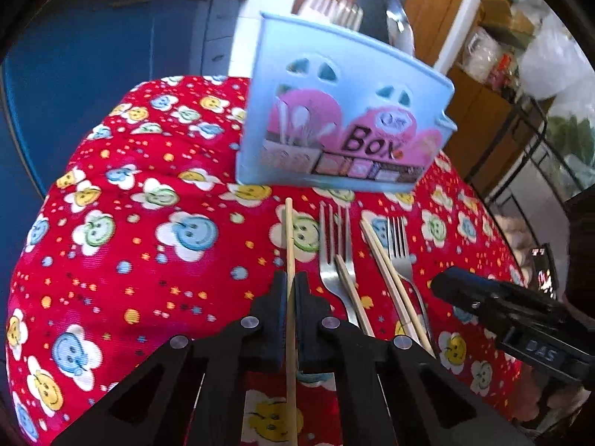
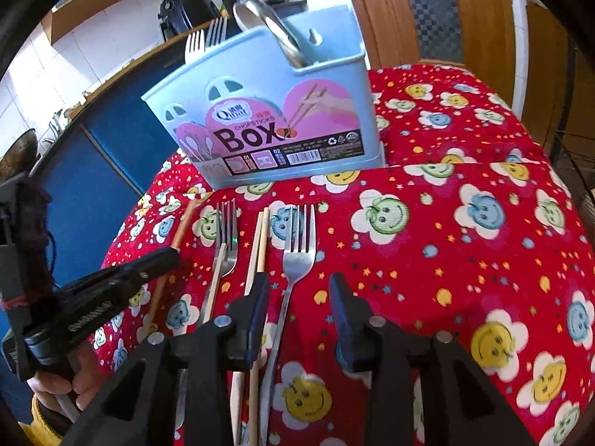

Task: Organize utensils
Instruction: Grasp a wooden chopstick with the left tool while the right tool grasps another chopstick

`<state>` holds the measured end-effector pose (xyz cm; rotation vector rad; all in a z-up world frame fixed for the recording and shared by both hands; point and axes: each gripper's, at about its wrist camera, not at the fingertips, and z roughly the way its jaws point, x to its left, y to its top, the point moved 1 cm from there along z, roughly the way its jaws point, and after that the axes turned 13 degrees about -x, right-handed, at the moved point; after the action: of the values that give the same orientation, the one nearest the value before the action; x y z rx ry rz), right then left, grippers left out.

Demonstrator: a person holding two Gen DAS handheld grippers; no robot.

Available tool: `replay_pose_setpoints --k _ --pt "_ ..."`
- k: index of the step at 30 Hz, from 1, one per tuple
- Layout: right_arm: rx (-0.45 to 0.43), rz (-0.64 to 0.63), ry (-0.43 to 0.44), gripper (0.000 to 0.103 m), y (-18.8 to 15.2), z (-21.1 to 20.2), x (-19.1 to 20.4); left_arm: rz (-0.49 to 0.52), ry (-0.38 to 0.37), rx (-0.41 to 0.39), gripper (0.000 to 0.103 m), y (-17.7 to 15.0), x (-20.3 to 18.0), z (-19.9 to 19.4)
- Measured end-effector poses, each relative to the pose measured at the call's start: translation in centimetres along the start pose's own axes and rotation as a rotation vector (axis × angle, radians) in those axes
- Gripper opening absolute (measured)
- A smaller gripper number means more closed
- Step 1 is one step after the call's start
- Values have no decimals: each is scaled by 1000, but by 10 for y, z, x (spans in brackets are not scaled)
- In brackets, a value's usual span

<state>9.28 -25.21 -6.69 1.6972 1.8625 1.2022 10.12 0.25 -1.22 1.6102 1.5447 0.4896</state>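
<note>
Left gripper [image 1: 291, 290]: jaws pinching a single chopstick [image 1: 289, 230] lying on the red tablecloth [image 1: 148, 267]. Beside it, two forks [image 1: 334, 245] and further chopsticks [image 1: 386, 260], before the blue box [image 1: 334, 111]. Right gripper [image 2: 299, 290]: jaws spread, straddling one fork [image 2: 297, 260].

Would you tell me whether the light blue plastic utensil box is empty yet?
Not empty: the light blue plastic utensil box already holds forks and a spoon, standing above its rim.
</note>
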Motion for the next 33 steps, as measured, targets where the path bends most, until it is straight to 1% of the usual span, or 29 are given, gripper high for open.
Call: replay_pose_setpoints --k 5,8,14,16,18,20,25,26,28,33 --pt "33 -11 -11 36 8 18 -5 -28 -9 -42 4 6 8 -9" --pt "32 -31 -5 36 13 26 -4 -39 -14 -63 4 9 11 -14" --pt "26 -32 49 38 19 40 -3 -58 -27 -88 4 13 16 -18" --pt "21 -19 67 35 22 43 -5 -63 -28 -94 4 14 17 -19" --pt "23 9 86 22 24 48 -11 -66 -30 -99 4 14 18 -20" --pt "21 33 99 14 25 50 -16 -69 -29 -101 4 15 18 -20" --pt "4 60 123 13 26 44 -23 -79 -31 -108 4 16 19 -21" --pt "-9 58 126 7 27 40 -23 -81 -33 -110 4 16 19 -22" --pt "-40 52 118 4 27 30 -21 -86 -38 -115 4 17 19 -23" --pt "-141 -8 93 3 30 -1 -11 -83 -52 -144 4 21 14 -30"
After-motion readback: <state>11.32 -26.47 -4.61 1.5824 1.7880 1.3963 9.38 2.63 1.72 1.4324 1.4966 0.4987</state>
